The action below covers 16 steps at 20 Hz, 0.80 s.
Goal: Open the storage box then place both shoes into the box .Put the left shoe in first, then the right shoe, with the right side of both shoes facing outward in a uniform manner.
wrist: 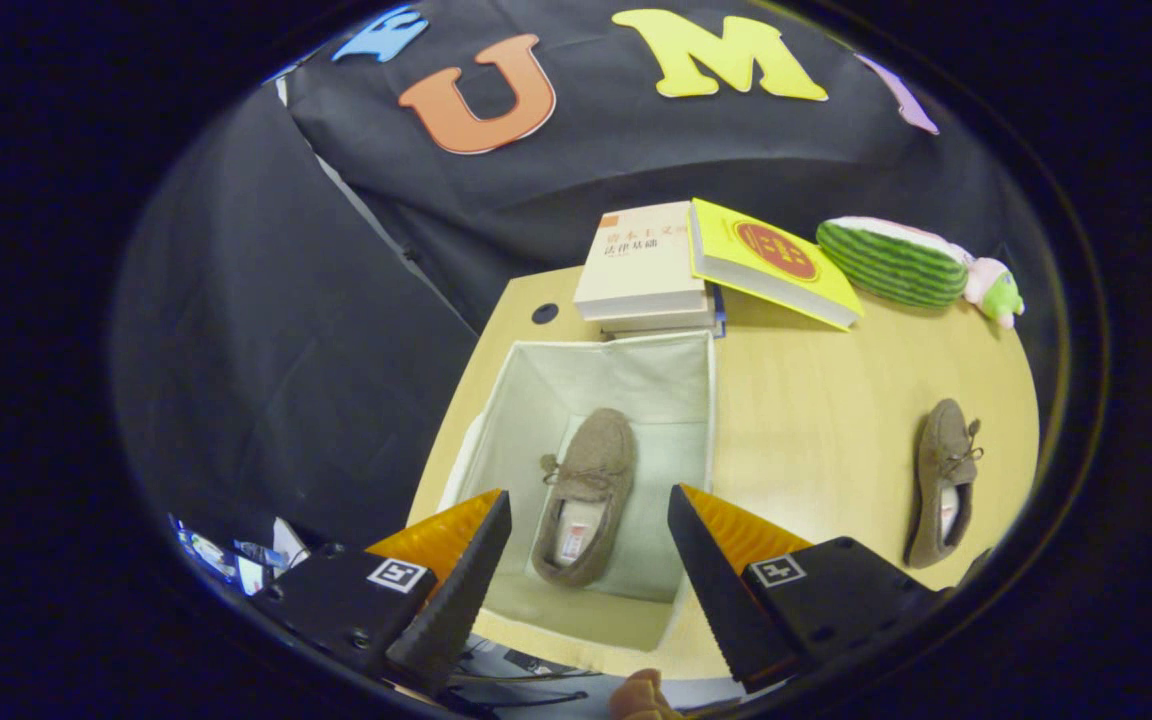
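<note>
The pale fabric storage box (688,360) stands open on the wooden table. One brown moccasin shoe (588,490) lies on the box floor, toe pointing away, seen down between my fingers. My gripper (586,510) hovers above the box, open, with nothing held. The second brown shoe (944,478) lies on the table to the right of the box, beyond my right finger, toe also pointing away.
Behind the box lies a stack of books (641,268), with a yellow book (774,262) leaning beside it. A watermelon plush toy (901,262) rests at the table's far right. The table (816,400) has bare room between box and second shoe.
</note>
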{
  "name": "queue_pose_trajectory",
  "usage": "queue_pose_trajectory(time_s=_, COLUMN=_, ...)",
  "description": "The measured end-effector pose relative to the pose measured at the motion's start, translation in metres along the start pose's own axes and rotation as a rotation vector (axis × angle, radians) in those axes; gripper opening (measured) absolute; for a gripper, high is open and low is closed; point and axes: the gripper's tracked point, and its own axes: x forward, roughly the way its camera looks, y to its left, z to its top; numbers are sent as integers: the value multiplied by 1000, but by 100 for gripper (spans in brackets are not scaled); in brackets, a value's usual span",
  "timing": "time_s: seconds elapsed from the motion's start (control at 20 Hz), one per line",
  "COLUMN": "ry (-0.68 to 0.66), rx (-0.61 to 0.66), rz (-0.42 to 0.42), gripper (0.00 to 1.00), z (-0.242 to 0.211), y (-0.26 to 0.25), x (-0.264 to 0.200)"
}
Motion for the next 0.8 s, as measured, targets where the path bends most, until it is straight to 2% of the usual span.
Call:
queue_pose_trajectory(time_s=0.15, ry=-10, rx=-6, rz=-32, gripper=100, z=1, y=-37, x=-17)
queue_pose_trajectory(time_s=0.5, ry=-40, rx=1, rz=-167, gripper=100, z=3, y=-142, x=-52)
queue_pose_trajectory(time_s=0.8, ry=-15, rx=94, rz=-239, gripper=100, z=-7, y=-236, x=-60)
